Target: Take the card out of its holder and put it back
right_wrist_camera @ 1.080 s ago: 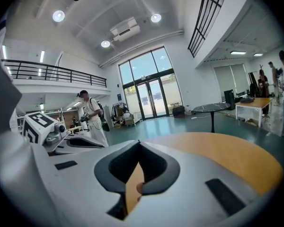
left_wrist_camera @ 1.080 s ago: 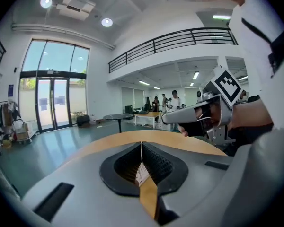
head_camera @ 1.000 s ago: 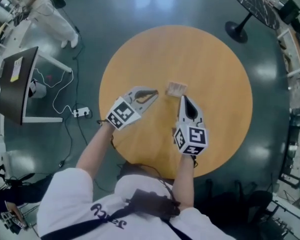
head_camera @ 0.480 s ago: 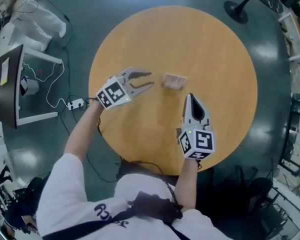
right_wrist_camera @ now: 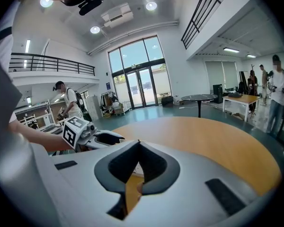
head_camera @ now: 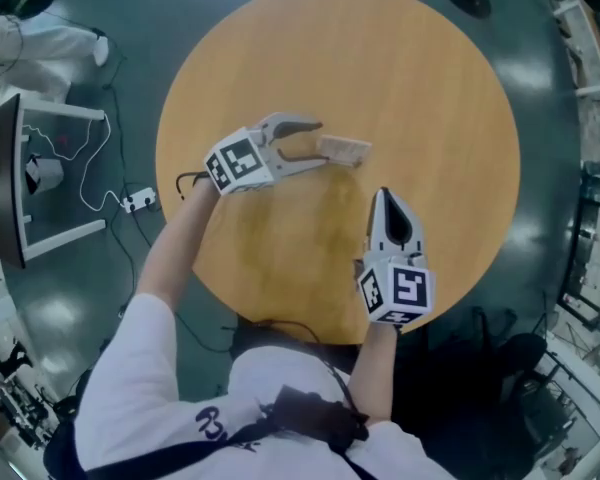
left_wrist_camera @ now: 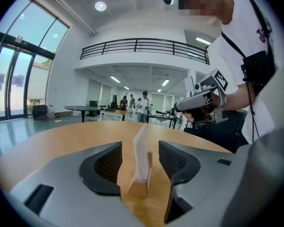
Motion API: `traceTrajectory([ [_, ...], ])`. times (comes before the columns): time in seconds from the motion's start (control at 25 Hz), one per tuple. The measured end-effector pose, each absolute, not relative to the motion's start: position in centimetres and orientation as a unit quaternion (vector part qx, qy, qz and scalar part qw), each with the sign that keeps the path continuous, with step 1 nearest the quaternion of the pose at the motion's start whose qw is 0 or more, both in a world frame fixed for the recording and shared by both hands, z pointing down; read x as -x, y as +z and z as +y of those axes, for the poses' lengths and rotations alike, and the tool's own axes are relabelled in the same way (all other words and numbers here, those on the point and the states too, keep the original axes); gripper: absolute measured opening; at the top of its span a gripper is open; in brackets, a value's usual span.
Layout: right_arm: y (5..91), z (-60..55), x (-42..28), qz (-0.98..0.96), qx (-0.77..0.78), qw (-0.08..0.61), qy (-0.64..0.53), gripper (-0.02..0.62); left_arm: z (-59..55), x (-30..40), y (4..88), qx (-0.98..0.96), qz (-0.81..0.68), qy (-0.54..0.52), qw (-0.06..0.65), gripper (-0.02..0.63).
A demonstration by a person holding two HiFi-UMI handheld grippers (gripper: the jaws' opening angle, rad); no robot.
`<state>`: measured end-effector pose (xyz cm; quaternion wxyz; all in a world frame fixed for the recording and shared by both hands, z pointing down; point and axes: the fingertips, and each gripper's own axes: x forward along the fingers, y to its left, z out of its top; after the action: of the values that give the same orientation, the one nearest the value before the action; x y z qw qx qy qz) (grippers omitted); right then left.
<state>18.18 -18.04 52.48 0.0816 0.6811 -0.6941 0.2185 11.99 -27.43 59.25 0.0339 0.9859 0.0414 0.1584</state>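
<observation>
A white card point(left_wrist_camera: 141, 151) stands upright in a small wooden holder point(left_wrist_camera: 139, 187) on the round wooden table point(head_camera: 430, 88). In the head view the holder point(head_camera: 346, 149) lies just right of my left gripper point(head_camera: 316, 145). The left gripper point(left_wrist_camera: 139, 148) has its jaws opening, one on each side of the card and holder, with gaps between the pads and the card. My right gripper point(head_camera: 382, 197) hovers nearer the person, a short way below-right of the holder. Its jaws point(right_wrist_camera: 138, 144) are shut with nothing between them.
The table edge point(head_camera: 280, 313) runs close under both forearms. On the dark floor to the left are a monitor stand point(head_camera: 10, 168) and a power strip with cable point(head_camera: 135, 201). Beyond stand other tables point(right_wrist_camera: 199, 98) and several people point(left_wrist_camera: 143, 105).
The left gripper went from shut to wide open and moved right, so its jaws now flank the holder. The right gripper drew back from the holder toward the person.
</observation>
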Motion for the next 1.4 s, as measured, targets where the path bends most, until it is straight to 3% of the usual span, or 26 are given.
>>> traceTrajectory([
  [0.56,53.3,-15.9,-19.7,-0.677,-0.694,0.094,0.226,0.02,-26.5,-17.1,60.0,-0.987,0.097,0.114,0.054,0.23],
  [1.0,53.1,-15.9,-19.7,-0.669,-0.702,0.09,0.225,0.02,-26.3,-17.5,59.5,-0.984,0.13,0.111,0.047,0.04],
  [1.4,50.9,-16.3,-19.4,-0.677,-0.706,0.084,0.193,0.02,-25.6,-17.3,58.4,-0.979,0.155,0.124,0.047,0.029],
])
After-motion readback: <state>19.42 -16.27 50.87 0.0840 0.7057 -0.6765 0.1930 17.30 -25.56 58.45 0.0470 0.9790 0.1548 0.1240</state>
